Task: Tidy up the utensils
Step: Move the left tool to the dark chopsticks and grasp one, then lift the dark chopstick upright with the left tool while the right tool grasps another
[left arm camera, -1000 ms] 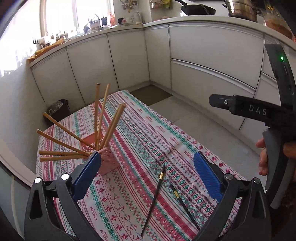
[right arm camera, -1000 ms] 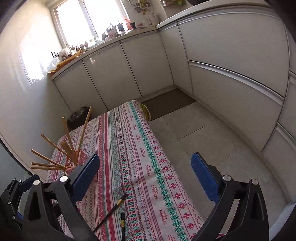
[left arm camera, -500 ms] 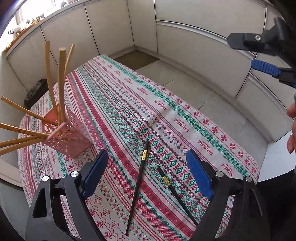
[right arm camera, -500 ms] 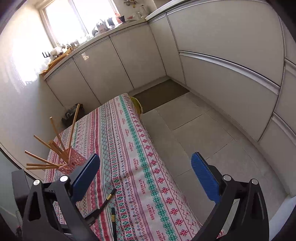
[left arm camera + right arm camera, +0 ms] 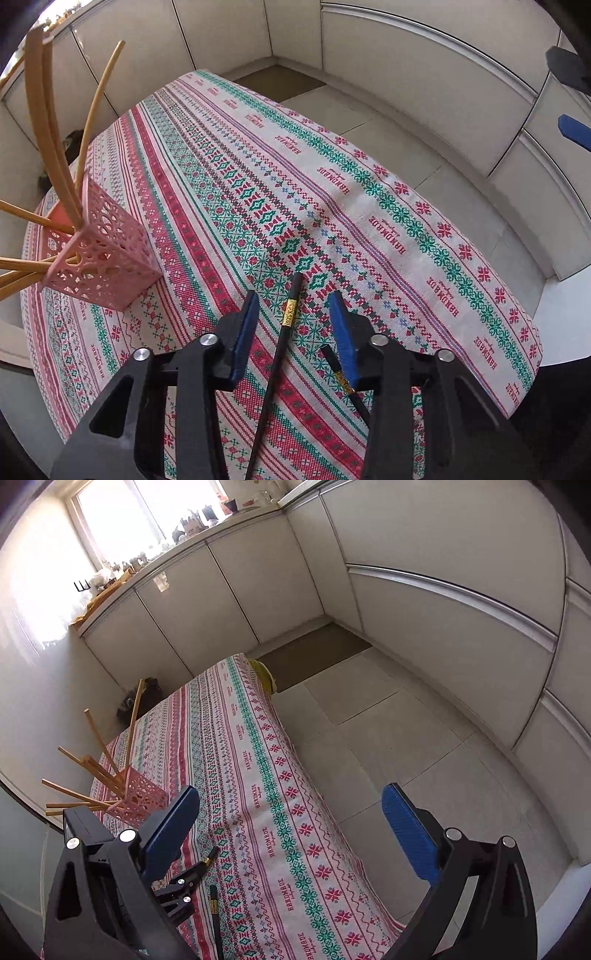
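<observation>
A pink lattice holder (image 5: 99, 254) stands on the patterned tablecloth (image 5: 332, 177) and holds several wooden chopsticks (image 5: 51, 122). Two black chopsticks with gold bands lie on the cloth. My left gripper (image 5: 293, 306) is low over the cloth, half closed, its blue pads on either side of the left black chopstick (image 5: 286, 325) without touching it. The second black chopstick (image 5: 343, 380) lies partly under the right finger. My right gripper (image 5: 291, 827) is open and empty above the table's right edge; the holder (image 5: 142, 799) and a black chopstick (image 5: 213, 908) show in its view.
The table's right edge (image 5: 517, 295) drops to a tiled floor (image 5: 388, 720). White kitchen cabinets (image 5: 443, 572) run behind and to the right. A dark bag (image 5: 144, 698) sits on the floor beyond the table's far end.
My left gripper has dropped toward the cloth and narrowed its jaws around the left black chopstick. My right gripper has stayed open, shifting only slightly.
</observation>
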